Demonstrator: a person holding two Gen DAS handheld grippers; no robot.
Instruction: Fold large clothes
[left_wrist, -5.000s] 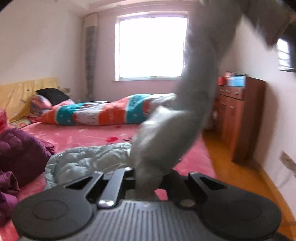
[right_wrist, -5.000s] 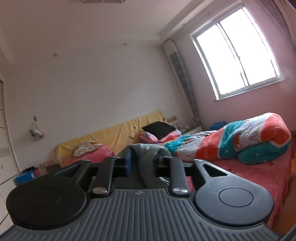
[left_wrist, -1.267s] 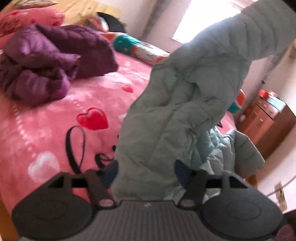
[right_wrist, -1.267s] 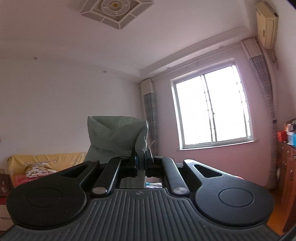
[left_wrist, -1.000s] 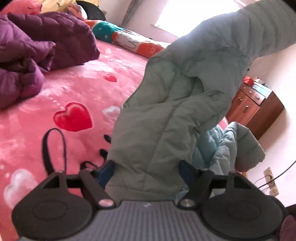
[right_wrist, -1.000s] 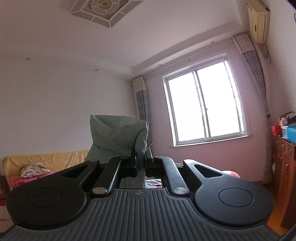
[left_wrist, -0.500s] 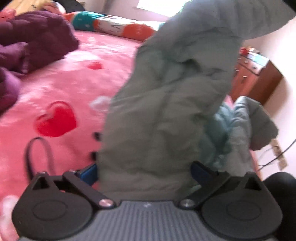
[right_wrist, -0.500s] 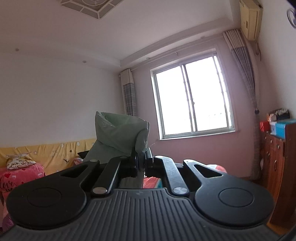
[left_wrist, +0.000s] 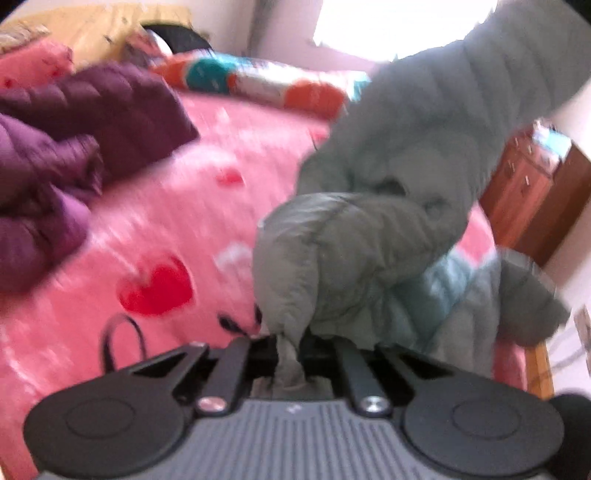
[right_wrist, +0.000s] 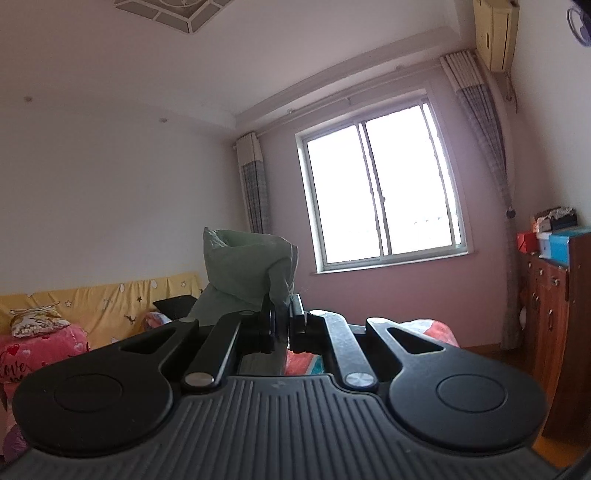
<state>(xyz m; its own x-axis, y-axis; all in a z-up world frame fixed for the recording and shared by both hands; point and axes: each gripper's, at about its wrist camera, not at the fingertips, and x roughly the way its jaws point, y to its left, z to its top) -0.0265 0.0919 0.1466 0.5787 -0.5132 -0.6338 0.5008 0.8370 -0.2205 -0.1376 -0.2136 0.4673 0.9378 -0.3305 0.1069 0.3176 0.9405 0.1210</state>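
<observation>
Left gripper (left_wrist: 290, 345) is clamping a bunched fold of the grey-green jacket (left_wrist: 388, 206), jaws having just closed on it. Right gripper (right_wrist: 282, 328) is pinching another jacket edge (right_wrist: 243, 273), raised high. Jacket is hanging over the pink bed (left_wrist: 155, 229); purple coat (left_wrist: 74, 122) is lying behind.

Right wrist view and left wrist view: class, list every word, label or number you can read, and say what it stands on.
"love" - on the pink cushion at the left edge of the right wrist view; the smaller line beneath it is unreadable.
Boxes on the wooden dresser: print too small.
Left wrist view: blurred, nothing readable.
</observation>
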